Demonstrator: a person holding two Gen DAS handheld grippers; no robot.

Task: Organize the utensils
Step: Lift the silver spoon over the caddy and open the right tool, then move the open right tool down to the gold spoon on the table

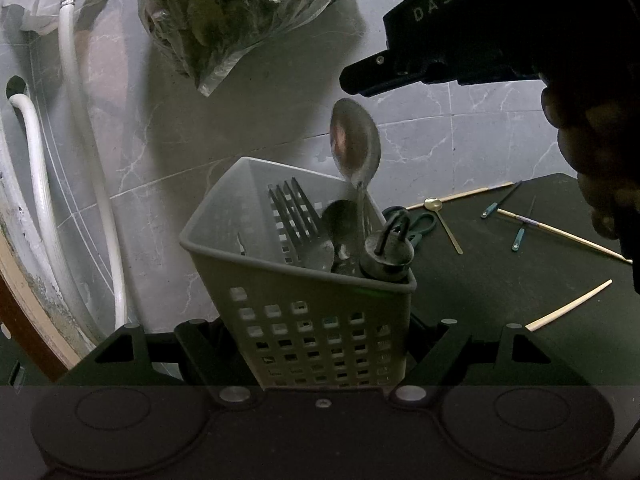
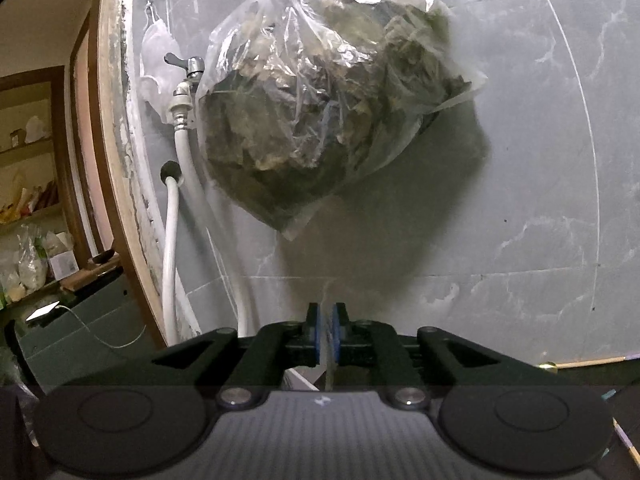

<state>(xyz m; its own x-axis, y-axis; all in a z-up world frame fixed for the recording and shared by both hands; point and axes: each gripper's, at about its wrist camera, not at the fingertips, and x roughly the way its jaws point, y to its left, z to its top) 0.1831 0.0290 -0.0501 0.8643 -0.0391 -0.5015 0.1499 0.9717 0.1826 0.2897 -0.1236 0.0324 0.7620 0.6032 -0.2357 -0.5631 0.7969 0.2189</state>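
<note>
A grey perforated utensil caddy (image 1: 208, 246) stands between the fingers of my left gripper (image 1: 318, 324), which is shut on its lower walls. Inside it are a fork (image 1: 296, 212), a dark spoon, and a padlock (image 1: 390, 254) at the right corner. A large steel spoon (image 1: 354, 140) stands in the caddy with its bowl up. My right gripper (image 1: 360, 80) hovers just above that bowl in a person's hand. In the right wrist view my right gripper (image 2: 327, 312) shows a narrow gap between its blue pads (image 2: 336, 336), with a thin blurred strip of metal in it that is not pressed.
On the black tabletop (image 1: 500, 280) to the right lie scissors (image 1: 416, 222), a small gold spoon (image 1: 432, 203), teal-handled picks (image 1: 520, 236) and several chopsticks (image 1: 568, 304). A filled plastic bag (image 2: 320, 120) hangs on the grey tiled wall, beside a tap (image 2: 192, 66) and white hoses (image 1: 80, 120).
</note>
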